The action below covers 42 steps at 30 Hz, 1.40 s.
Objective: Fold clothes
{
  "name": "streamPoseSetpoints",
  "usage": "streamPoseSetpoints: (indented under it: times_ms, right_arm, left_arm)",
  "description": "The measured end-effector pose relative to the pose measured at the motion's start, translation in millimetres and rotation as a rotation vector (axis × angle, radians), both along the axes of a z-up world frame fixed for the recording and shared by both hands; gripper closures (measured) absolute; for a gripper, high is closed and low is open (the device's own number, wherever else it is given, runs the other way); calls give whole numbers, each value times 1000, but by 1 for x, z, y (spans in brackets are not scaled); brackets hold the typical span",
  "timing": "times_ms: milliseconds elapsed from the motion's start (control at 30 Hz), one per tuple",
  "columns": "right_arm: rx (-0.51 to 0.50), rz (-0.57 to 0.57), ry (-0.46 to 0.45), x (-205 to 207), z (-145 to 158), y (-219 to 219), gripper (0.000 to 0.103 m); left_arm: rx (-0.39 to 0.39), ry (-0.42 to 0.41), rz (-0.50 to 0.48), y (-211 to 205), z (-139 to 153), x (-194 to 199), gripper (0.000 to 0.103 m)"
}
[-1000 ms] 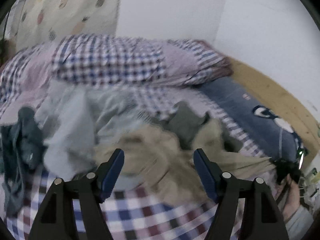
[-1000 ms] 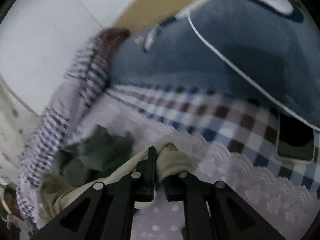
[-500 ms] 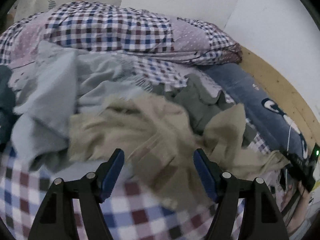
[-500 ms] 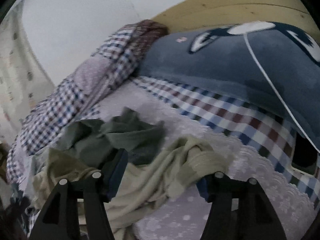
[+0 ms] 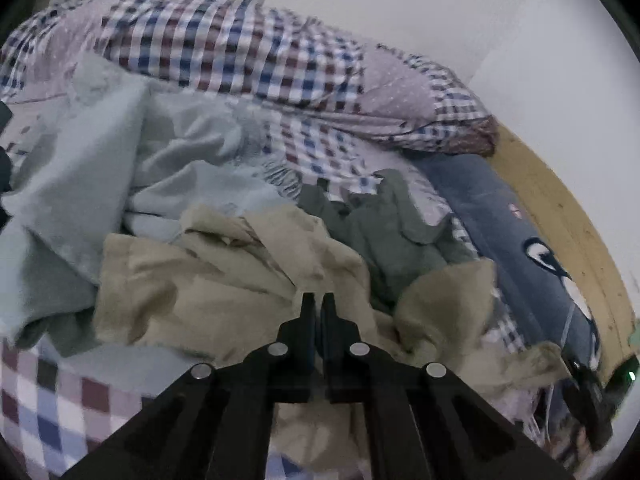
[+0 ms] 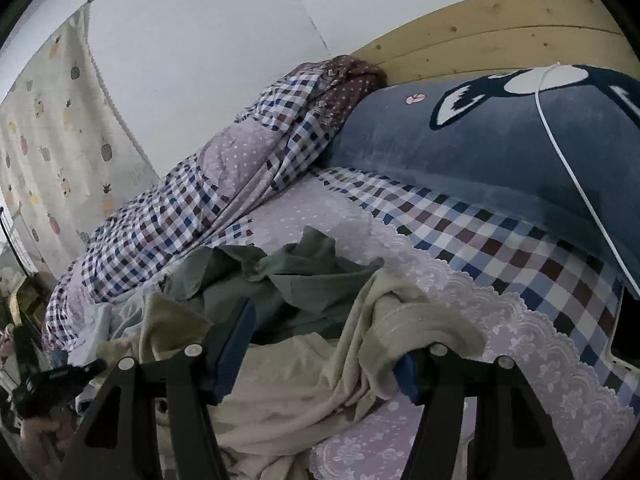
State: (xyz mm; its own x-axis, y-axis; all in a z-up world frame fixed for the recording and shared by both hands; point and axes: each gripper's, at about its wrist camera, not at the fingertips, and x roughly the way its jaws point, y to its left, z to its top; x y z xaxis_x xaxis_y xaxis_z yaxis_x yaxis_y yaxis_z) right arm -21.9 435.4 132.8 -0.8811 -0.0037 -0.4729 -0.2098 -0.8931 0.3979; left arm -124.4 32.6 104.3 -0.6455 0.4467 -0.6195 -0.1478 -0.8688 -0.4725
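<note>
A crumpled beige garment lies on the bed in front of me. My left gripper is shut on a fold near its middle. In the right wrist view the same beige garment spreads between the fingers of my open right gripper. Its ribbed cuff is draped over the right finger, unheld. A dark green garment lies bunched just behind the beige one. A pale blue-grey garment is heaped to the left.
A rolled checked quilt runs along the wall. A blue pillow rests against the wooden headboard with a white cable across it. A fruit-print curtain hangs at the left.
My right gripper let go of the beige cuff and opened. My left gripper moved in over the beige garment and closed on it.
</note>
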Motion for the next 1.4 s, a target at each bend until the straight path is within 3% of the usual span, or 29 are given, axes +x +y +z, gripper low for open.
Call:
streamPoseSetpoints:
  times_ms: [200,300,467,600,800,1033,1100,1200,1333,1400]
  right_arm:
    - [-28,91,38,0,6,-12,36]
    - [30,189,39,0,14,-35,36]
    - [129,271,-50,-2,8,-67,35]
    - [180,233,-162,6,-8,-71,35]
    - [210,260,-257,52,-25,-77,35]
    - [372,485,-231,130,-40,-144,35]
    - [467,539,-227,149,-46,-171,35]
    - [542,573,-233,169,-54,-195,35]
    - [525,471,-232,180,-54,-186,35]
    - [509,396,-217,179,-48,-172,35]
  left_arm:
    - [69,116,-25,-34,43,85,102]
    - [109,154,-48,-44,53,137,102]
    - [147,136,-51,-49,38,214,102]
    - [163,34,-73,-42,2,259,102]
    - [151,-46,-56,-47,-40,285,102]
    - [214,-136,-30,-69,-78,273,102]
    - [223,-175,-6,-71,-88,269,102]
    - [246,-203,-2,-74,-93,267,92]
    - [327,-180,31,-90,-85,271,49]
    - [363,-177,70,-101,-84,272,45]
